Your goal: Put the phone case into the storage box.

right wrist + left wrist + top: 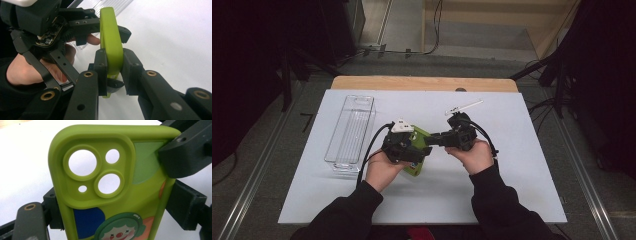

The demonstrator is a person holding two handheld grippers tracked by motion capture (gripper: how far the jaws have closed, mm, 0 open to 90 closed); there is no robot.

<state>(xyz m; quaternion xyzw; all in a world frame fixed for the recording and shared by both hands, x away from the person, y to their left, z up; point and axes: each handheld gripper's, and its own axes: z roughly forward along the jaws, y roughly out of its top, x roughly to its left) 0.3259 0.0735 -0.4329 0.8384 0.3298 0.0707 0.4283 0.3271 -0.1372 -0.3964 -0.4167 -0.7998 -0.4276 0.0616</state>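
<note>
High view: at the centre of the white counter (512, 190), the left gripper (422, 150) and the right gripper (436, 140) both clamp a green phone case (418, 167). A clear bin (352, 131) lies at left.

Left gripper view: the case fills the middle (camera holes at upper left).

Right gripper view: its jaws pinch the case's edge at centre.

Clear bin (350, 131) sits on the desk's (512, 190) white sheet, left side, long axis running away from the camera. White stick (464, 107) lies near far edge, right of centre, well apart from the bin.
</note>
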